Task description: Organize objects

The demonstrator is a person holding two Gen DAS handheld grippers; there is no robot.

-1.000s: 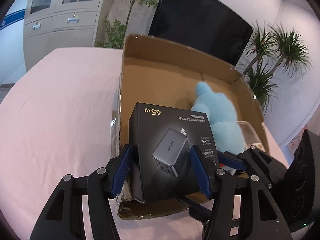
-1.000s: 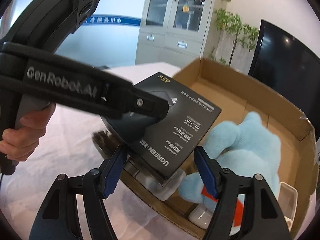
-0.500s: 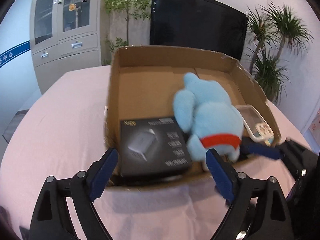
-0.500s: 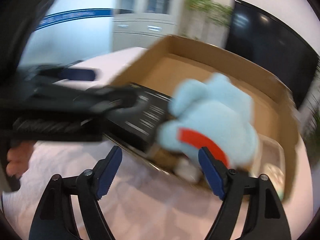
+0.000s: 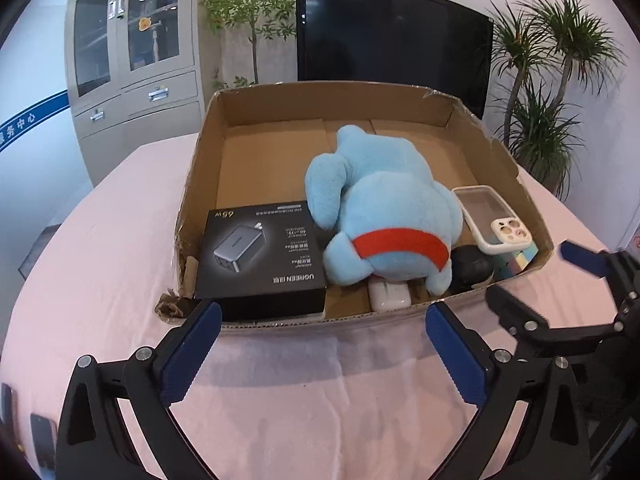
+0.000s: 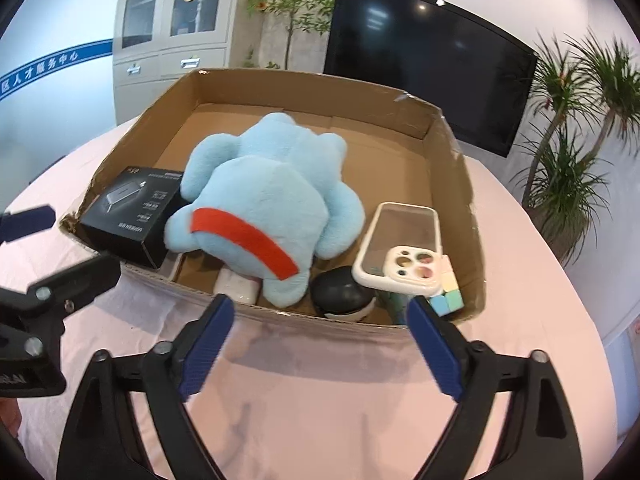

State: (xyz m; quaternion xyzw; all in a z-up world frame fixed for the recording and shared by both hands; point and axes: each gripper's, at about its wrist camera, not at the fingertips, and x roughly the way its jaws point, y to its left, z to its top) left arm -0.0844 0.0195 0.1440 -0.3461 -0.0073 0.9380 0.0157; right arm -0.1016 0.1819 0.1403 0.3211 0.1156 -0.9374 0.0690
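A black charger box (image 5: 262, 254) lies flat in the near left corner of the cardboard box (image 5: 320, 98); it also shows in the right wrist view (image 6: 134, 210). Beside it lie a blue plush toy (image 5: 380, 208) with a red collar, a white phone case (image 5: 492, 218), a black round object (image 5: 472, 266), a white earbud case (image 5: 390, 294) and a pastel cube (image 6: 448, 288). My left gripper (image 5: 320, 346) is open and empty, just in front of the cardboard box. My right gripper (image 6: 318, 340) is open and empty, in front of the box's near wall (image 6: 280, 320).
The cardboard box stands on a round table with a pink cloth (image 5: 100, 240). A grey cabinet (image 5: 132, 60), a black screen (image 5: 392, 40) and potted plants (image 5: 548, 92) stand behind the table. Dark objects (image 5: 40, 440) lie at the table's near left edge.
My left gripper let go of the charger box, which now lies in the cardboard box, and opened. Both grippers drew back from the box toward the near side of the table.
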